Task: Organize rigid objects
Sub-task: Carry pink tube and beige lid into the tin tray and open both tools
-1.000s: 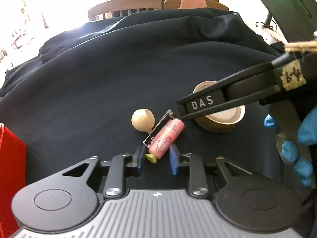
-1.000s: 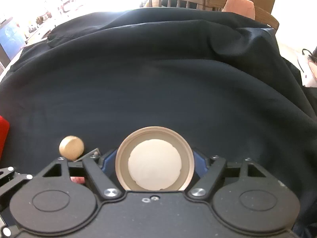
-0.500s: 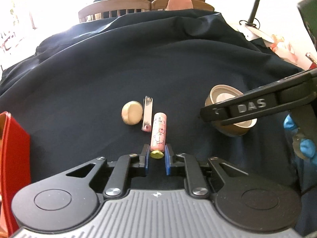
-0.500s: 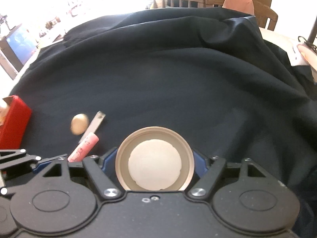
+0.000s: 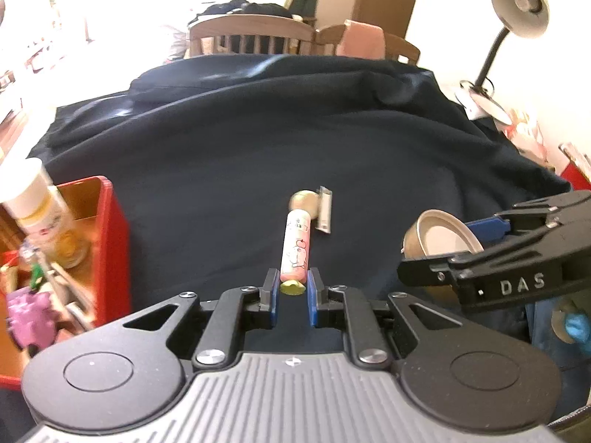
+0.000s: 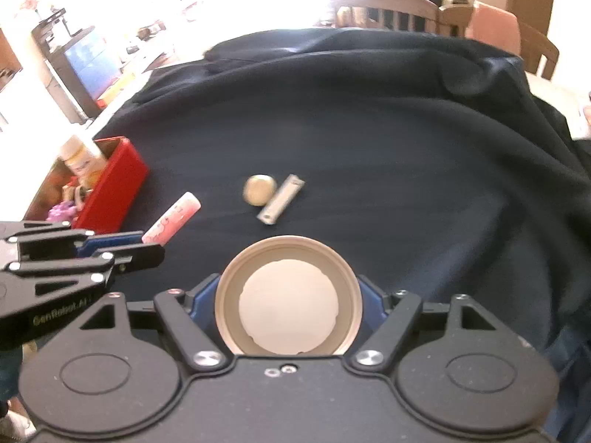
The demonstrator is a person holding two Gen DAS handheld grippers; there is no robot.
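Pink tube [image 5: 295,249] clamped in left tongs [image 5: 291,288] — beige lid [image 6: 289,304] clamped in right tongs [image 6: 288,295], above dark cloth [image 5: 258,147]

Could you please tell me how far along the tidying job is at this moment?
Done: the red bin already holds several items. In hand: the left gripper clamps the pink tube; the right gripper holds the tan lid. Left on the dark cloth: a wooden ball and a metal clip.

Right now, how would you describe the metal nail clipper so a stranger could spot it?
On the dark cloth covering the table, right of the red box, two small things lie side by side. The nail clipper is the flat silver bar; its neighbour, the ball, is round and cream-coloured.
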